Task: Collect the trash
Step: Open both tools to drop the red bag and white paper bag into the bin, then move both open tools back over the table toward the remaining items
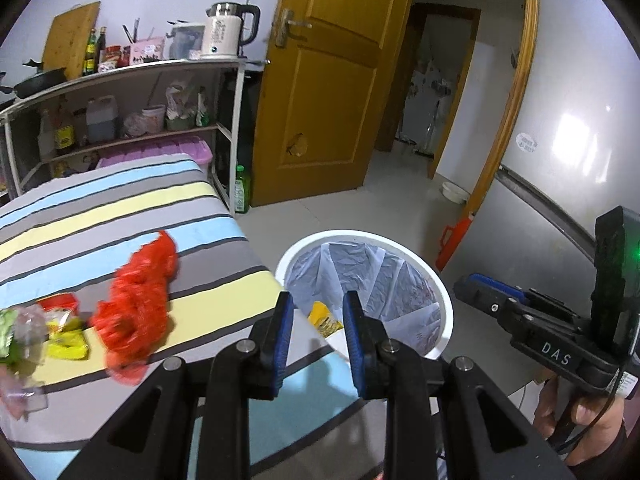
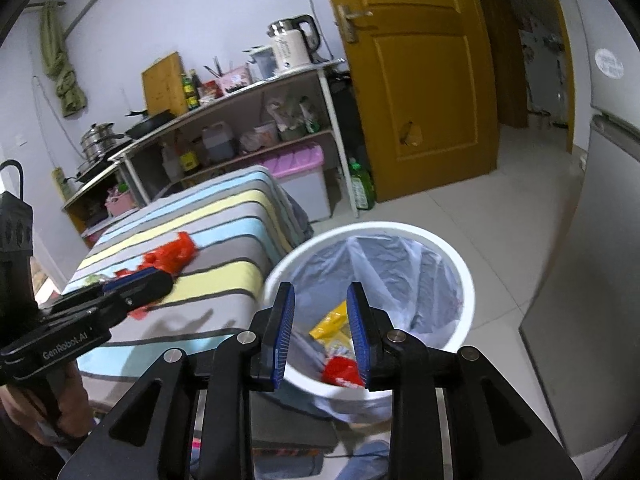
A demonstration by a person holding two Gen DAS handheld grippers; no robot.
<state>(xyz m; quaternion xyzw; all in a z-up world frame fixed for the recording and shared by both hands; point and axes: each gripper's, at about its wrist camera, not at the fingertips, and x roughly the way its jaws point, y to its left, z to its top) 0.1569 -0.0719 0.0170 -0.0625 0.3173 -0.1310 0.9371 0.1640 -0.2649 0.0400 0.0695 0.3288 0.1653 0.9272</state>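
Here the largest thing is the table (image 1: 224, 240), draped in a cloth striped grey, blue and yellow; behind it stands a metal shelf rack (image 1: 230, 136) with a white kettle (image 1: 228, 32) on its top board, and to the right of that a brown wooden door (image 1: 320, 92). Just beside the table's near corner, on the tiled floor, stands the white trash bin (image 2: 466, 280), lined with a pale plastic bag; inside it lie a yellow wrapper (image 2: 332, 322) and a red wrapper (image 2: 340, 370), low in the liner. On the tabletop a crumpled red plastic bag (image 1: 138, 300) lies near the middle, blurred at its lower edge; left of it sits a small heap of wrappers (image 1: 60, 328), yellow, red and green, touching one another, with a clear plastic piece at the far left edge. The left gripper (image 1: 318, 336) hovers over the table's corner where it meets the bin, its blue-padded fingers (image 1: 282, 336) parted with nothing between them; the right gripper (image 2: 320, 336) hangs above the bin's mouth, its jaws likewise spread and empty, the yellow wrapper showing in the gap far below.
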